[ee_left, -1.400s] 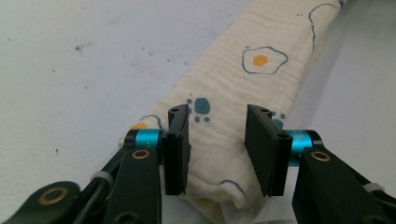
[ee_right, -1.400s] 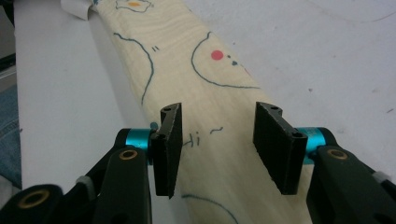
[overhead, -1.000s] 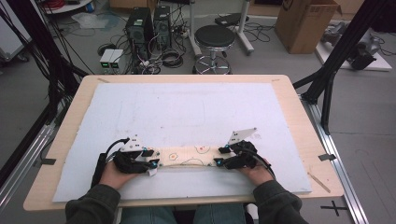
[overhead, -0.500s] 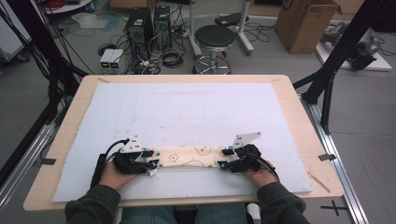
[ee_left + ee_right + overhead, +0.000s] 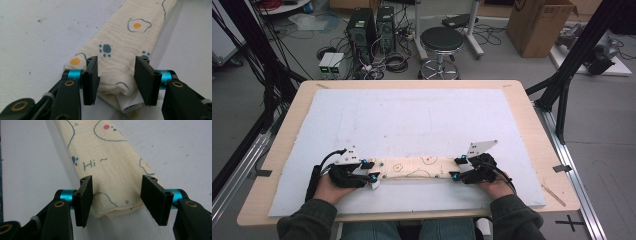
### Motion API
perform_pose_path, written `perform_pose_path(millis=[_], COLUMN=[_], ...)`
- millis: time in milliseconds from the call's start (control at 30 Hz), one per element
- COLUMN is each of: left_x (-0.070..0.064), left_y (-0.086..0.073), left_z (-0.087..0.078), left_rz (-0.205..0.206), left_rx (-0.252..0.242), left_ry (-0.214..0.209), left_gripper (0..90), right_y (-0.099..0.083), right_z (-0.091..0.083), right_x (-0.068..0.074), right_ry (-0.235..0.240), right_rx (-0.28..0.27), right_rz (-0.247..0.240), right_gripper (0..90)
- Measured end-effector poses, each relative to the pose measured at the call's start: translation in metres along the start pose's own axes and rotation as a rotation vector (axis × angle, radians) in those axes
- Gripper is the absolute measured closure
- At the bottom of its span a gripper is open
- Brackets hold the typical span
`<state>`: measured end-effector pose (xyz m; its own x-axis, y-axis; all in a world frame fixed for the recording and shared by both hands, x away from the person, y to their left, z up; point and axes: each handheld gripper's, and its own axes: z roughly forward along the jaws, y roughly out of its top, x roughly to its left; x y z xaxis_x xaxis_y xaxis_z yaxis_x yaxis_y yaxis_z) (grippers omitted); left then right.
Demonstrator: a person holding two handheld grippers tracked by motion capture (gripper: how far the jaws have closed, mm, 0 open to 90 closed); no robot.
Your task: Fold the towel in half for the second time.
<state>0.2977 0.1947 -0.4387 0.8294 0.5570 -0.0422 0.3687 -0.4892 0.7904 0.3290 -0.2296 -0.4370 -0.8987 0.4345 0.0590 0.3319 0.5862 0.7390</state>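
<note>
Your folded cloth (image 5: 417, 167) lies near the worktop's (image 5: 522, 107) front edge, soft, light and limp, so pinch its layered ends, which your released left claw (image 5: 116, 80) and right claw (image 5: 116, 200) straddle.

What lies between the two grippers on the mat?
In the high view, the folded cream cloth spans the whole stretch from the left gripper to the right gripper, lying on the white mat; each gripper's open jaws straddle one end.
</note>
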Motion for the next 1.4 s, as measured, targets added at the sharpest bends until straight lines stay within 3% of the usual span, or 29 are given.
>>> perform_pose_path(millis=[100, 367, 467, 567, 633, 733, 833, 967, 1133, 1400], left_x=[-0.001, -0.003, -0.003, -0.003, -0.003, -0.003, 0.001, 0.011, 0.025, 0.036], left_y=[-0.001, -0.003, -0.002, 0.0, 0.003, 0.009, 0.013, 0.018, 0.02, 0.015], left_z=[0.002, 0.001, -0.001, -0.006, -0.009, -0.015, -0.018, -0.015, -0.007, 0.011], left_rz=[0.019, 0.021, 0.013, -0.015, -0.02, -0.018, -0.028, -0.058, -0.116, -0.161], left_rx=[0.014, 0.003, -0.004, -0.025, -0.048, -0.087, -0.102, -0.1, -0.085, 0.017], left_ry=[0.006, 0.014, 0.0, -0.02, -0.026, -0.018, 0.004, 0.033, 0.144, 0.116], left_gripper=[54.4, 53.6, 50.8, 48.2, 47.1, 46.1, 44.9, 45.2, 48.4, 50.8], right_y=[-0.002, -0.004, -0.003, -0.002, 0.001, 0.009, 0.015, 0.017, 0.014, 0.011], right_z=[0.002, 0.002, 0.001, -0.001, -0.004, -0.009, -0.014, -0.016, -0.009, 0.005], right_x=[0.0, 0.001, 0.002, 0.003, 0.004, 0.003, -0.003, -0.017, -0.034, -0.045], right_ry=[-0.012, -0.022, -0.015, 0.003, 0.026, 0.045, 0.036, 0.019, -0.006, -0.002], right_rx=[0.008, 0.005, -0.002, -0.027, -0.073, -0.127, -0.161, -0.142, -0.087, -0.014], right_rz=[-0.026, -0.031, -0.012, -0.003, 0.01, 0.026, 0.053, 0.113, 0.194, 0.222], right_gripper=[43.0, 42.7, 41.0, 37.8, 36.7, 36.3, 37.3, 42.2, 48.0, 51.3])
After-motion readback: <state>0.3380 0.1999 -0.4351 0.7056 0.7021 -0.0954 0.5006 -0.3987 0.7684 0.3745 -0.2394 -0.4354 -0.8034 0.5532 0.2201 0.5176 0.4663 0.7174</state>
